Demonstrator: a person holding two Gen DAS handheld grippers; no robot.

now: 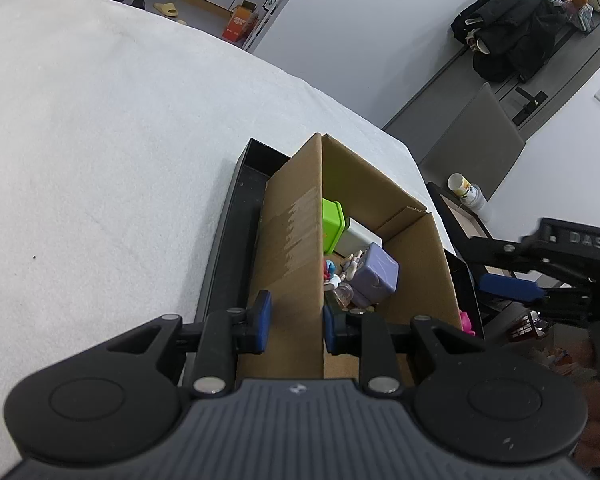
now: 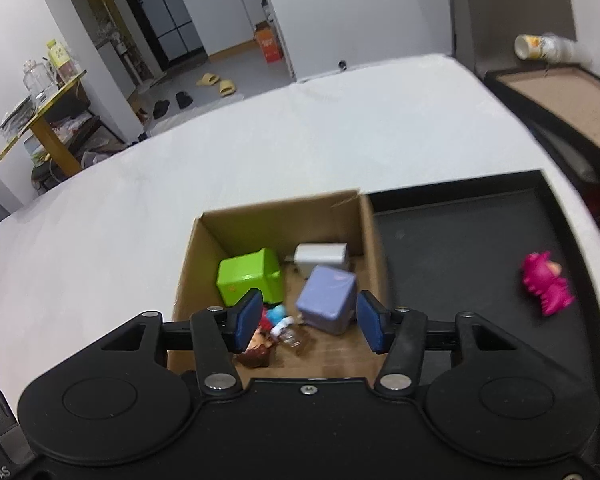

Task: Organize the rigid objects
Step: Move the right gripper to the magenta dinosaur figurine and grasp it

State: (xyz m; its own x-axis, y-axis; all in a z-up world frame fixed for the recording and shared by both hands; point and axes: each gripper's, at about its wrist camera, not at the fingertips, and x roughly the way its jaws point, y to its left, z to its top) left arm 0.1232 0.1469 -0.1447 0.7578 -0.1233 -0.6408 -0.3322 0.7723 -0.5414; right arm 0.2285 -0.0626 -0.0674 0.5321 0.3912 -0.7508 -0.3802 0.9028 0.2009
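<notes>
Left gripper (image 1: 296, 326) hides cardboard box (image 1: 296, 240) wall — small toys (image 2: 274, 326) blurred.

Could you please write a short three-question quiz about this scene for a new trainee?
1. True or false: the left tool is shut on a wall of the cardboard box.
2. Which item lies on the black tray, outside the box?
A. green block
B. pink toy
C. white charger
3. Fill in: the right tool is ___ and holds nothing.

Key:
1. True.
2. B, the pink toy. The green block and the white charger are in the box.
3. Open.
</notes>
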